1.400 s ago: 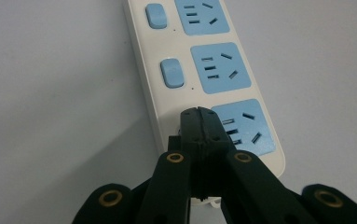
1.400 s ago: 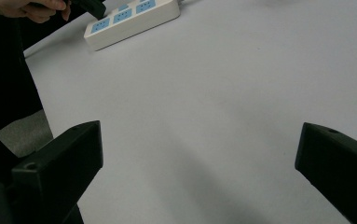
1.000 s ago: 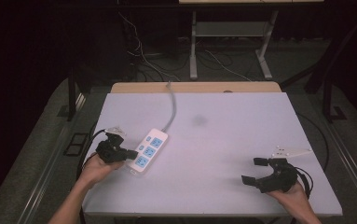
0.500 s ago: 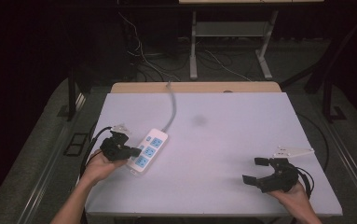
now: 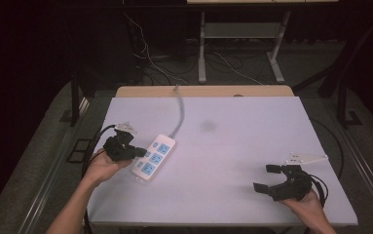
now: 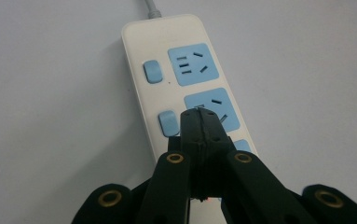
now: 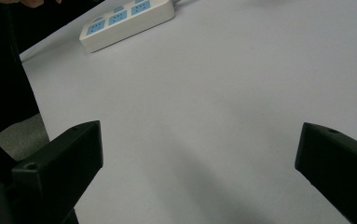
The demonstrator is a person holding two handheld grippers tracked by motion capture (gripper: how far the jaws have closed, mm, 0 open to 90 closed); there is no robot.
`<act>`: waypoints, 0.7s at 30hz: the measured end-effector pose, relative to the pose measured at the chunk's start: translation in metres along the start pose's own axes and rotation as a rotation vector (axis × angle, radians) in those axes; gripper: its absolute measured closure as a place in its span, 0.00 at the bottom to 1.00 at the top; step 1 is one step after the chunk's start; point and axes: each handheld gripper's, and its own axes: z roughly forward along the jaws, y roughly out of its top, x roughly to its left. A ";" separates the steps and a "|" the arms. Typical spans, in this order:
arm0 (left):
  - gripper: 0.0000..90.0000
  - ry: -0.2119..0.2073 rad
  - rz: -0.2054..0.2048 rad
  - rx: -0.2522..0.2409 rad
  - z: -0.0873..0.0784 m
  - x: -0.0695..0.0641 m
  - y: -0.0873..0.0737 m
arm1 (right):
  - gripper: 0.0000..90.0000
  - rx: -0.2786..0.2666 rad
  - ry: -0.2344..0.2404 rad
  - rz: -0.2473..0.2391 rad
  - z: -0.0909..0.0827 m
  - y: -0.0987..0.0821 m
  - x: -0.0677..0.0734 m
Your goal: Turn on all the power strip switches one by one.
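Observation:
A white power strip (image 5: pixel 154 156) with blue sockets and blue switches lies on the left part of the white table (image 5: pixel 233 146); its grey cable (image 5: pixel 180 109) runs off over the far edge. My left gripper (image 5: pixel 138 152) is shut with nothing between its jaws, its tip at the strip's left edge. In the left gripper view the closed tip (image 6: pixel 201 122) hovers over the power strip (image 6: pixel 171 60), beside the middle blue switch (image 6: pixel 168 123). My right gripper (image 5: pixel 268 178) stands open near the front right corner, jaws apart over bare table. The right gripper view shows the power strip (image 7: pixel 127 21) far off.
Beyond the table's far wooden edge (image 5: pixel 203 91) are cables on the floor and a metal stand (image 5: pixel 237 39). A dark smudge (image 5: pixel 207 126) marks the table's middle. Open surface lies between the two grippers.
My left gripper has risen a little and edged right toward the power strip. The right gripper has kept still.

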 end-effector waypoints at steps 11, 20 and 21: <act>1.00 0.003 0.005 0.006 0.005 0.007 0.009 | 0.01 -0.003 -0.001 0.000 -0.001 0.000 -0.001; 1.00 0.004 -0.003 0.011 0.013 0.013 0.009 | 0.01 -0.002 -0.002 0.002 -0.001 0.000 -0.001; 1.00 0.004 -0.003 0.012 0.013 0.013 0.010 | 0.01 -0.002 -0.002 0.002 -0.001 0.000 -0.001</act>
